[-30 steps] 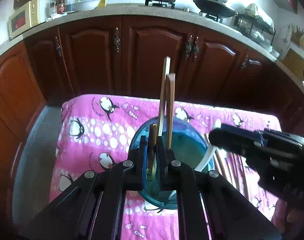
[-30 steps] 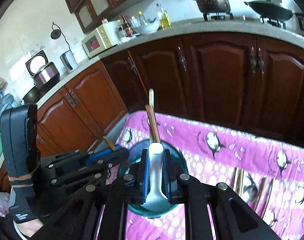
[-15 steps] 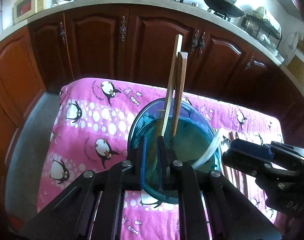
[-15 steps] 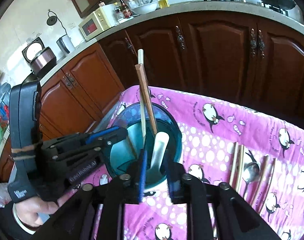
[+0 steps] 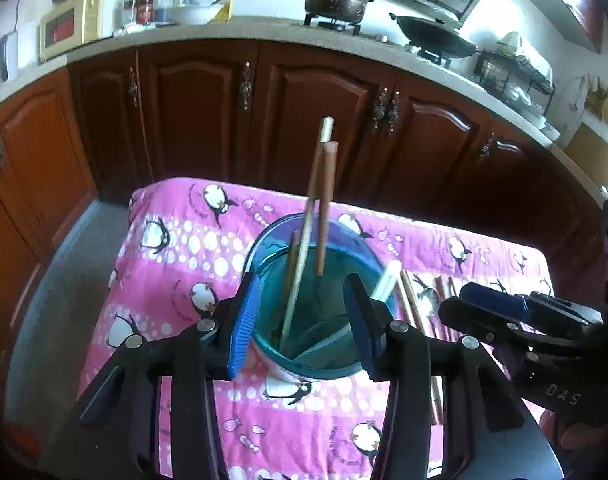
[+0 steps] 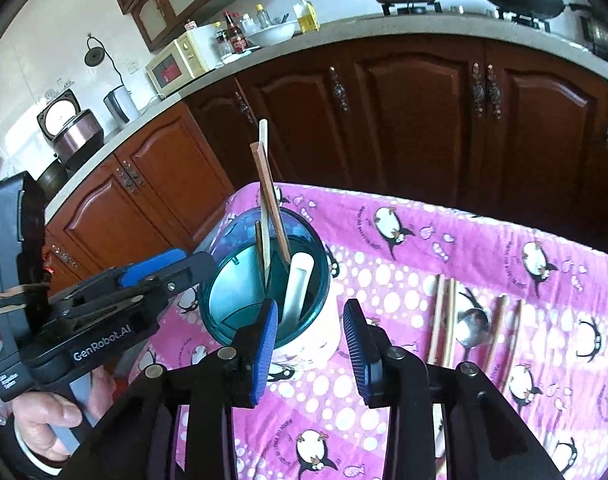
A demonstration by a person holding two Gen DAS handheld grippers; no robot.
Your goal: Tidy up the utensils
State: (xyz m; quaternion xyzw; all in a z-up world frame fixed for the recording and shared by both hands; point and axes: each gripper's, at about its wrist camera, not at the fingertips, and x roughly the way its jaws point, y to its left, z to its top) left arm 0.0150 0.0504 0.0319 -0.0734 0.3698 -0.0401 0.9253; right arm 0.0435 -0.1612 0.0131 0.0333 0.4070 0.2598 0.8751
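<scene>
A teal-rimmed utensil holder (image 5: pixel 346 366) (image 6: pixel 324 264) stands on the pink penguin cloth. Inside it stand three chopsticks (image 5: pixel 324 208) (image 6: pixel 269 196) and a white spoon (image 5: pixel 386 280) (image 6: pixel 297 286). My left gripper (image 5: pixel 301 320) is open and empty just in front of the holder; it also shows in the right wrist view (image 6: pixel 191 268). My right gripper (image 6: pixel 310 328) is open and empty over the holder's near rim; it also shows in the left wrist view (image 5: pixel 476 304). Several chopsticks (image 6: pixel 444 320) and a metal spoon (image 6: pixel 472 328) lie on the cloth right of the holder.
The cloth-covered table (image 6: pixel 504 248) sits before dark wooden kitchen cabinets (image 5: pixel 304 120). The counter holds a microwave (image 6: pixel 175 66), bottles, a pot and a wok. A grey floor strip (image 5: pixel 51 280) lies left of the table.
Both grippers opened and drew back. The left one let go of a chopstick and the right one let go of the white spoon; both items now stand in the holder.
</scene>
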